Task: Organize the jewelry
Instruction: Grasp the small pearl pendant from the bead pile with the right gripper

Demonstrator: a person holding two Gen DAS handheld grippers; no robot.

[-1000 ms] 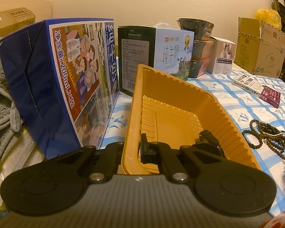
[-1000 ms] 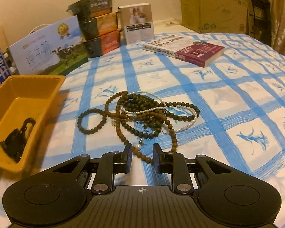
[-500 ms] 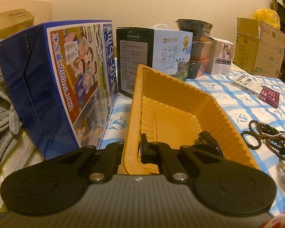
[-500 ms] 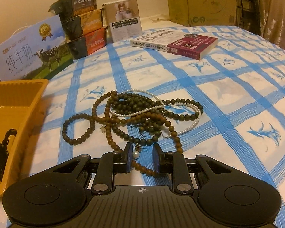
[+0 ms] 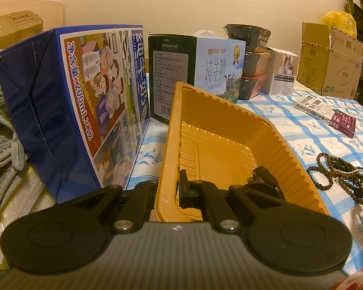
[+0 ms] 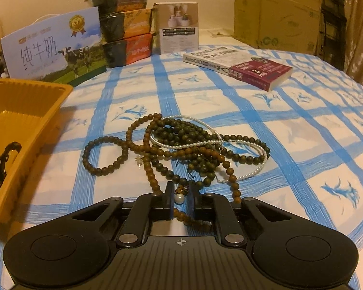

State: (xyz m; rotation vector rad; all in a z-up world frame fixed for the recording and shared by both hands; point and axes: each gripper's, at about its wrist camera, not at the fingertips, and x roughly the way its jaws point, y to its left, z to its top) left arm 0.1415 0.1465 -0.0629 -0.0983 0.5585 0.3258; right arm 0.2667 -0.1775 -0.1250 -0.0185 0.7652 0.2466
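left gripper (image 5: 174, 188), black two-finger tool: clamped on the near left wall of the ribbed mustard-yellow plastic tray (image 5: 266, 130), one finger inside the wall, one outside.

right gripper (image 6: 180, 199), black two-finger tool: jaws closing around the near end of the jewelry; a white pearl drop (image 6: 179, 198) and a loop of brown wooden beads (image 6: 184, 216) lie between the fingers; a narrow gap shows on either side, so no firm pinch is seen.

tangle of bead strands (image 6: 181, 142): dark green and brown wooden beads wound together with a thin white pearl necklace (image 6: 181, 146), lying on the blue-and-white checked cloth (image 6: 290, 125) just right of the tray, apart from it.

black watch-like item (image 5: 263, 181): inside the tray, at its near right corner.

surroundings: blue milk carton box (image 5: 79, 106) just left of the tray; pale blue pure-milk box (image 5: 217, 70) behind it; stack of three dark lidded bowls (image 6: 125, 24); small white product box (image 6: 179, 27); autocad book (image 6: 239, 65) lying flat on the cloth; cardboard boxes (image 6: 276, 12) at the back.
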